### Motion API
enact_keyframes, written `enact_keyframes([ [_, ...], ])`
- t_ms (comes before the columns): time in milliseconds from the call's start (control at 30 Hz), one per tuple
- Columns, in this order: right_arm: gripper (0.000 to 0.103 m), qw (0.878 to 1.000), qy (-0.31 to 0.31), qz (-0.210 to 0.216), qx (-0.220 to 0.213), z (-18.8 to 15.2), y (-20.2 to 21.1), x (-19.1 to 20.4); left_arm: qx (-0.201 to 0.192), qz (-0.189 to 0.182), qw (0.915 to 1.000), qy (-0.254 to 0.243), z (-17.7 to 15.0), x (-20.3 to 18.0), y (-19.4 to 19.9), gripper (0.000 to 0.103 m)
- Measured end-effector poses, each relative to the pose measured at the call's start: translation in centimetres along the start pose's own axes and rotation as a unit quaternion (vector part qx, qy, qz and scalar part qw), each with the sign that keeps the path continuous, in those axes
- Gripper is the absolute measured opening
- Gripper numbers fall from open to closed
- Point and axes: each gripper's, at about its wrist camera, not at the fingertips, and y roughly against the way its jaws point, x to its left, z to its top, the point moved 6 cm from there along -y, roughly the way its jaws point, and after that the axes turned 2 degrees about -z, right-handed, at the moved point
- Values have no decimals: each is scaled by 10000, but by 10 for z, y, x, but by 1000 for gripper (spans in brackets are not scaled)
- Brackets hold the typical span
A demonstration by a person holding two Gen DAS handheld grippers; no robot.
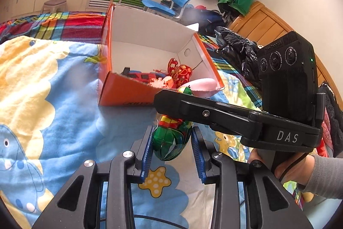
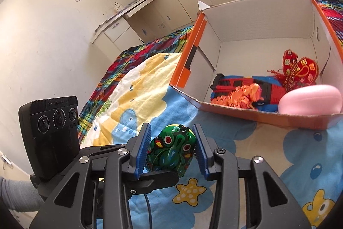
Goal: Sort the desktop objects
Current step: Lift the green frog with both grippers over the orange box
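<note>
1. Left wrist view: the left gripper [image 1: 171,141] has its fingers closed on a green tin frog [image 1: 171,138], just short of the orange box [image 1: 120,89], which already holds several toys.
2. Right wrist view: the right gripper [image 2: 171,147] has its fingers set narrowly around the same frog [image 2: 171,149]; contact unclear. The drop into the box [image 2: 246,113] remains.

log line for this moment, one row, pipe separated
task: sort desktop objects | green tin frog between both grippers, above blanket | left gripper shut on it | right gripper grip unclear | orange box ahead
</note>
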Motion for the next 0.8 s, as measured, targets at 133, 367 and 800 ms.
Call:
enact_keyframes([
  [133,38,9998,-74,8,-164,20,11,1,-107,28,9999,-89,23,-7,4,31],
  [367,38,9990,-25,-162,-417,58,16,-7,-231,-27,9997,-120,62,-7,-13,31],
  [800,38,9976,-228,-542,-373,79,-9,-51,-44,14,10000,30,79,9,-64,32],
])
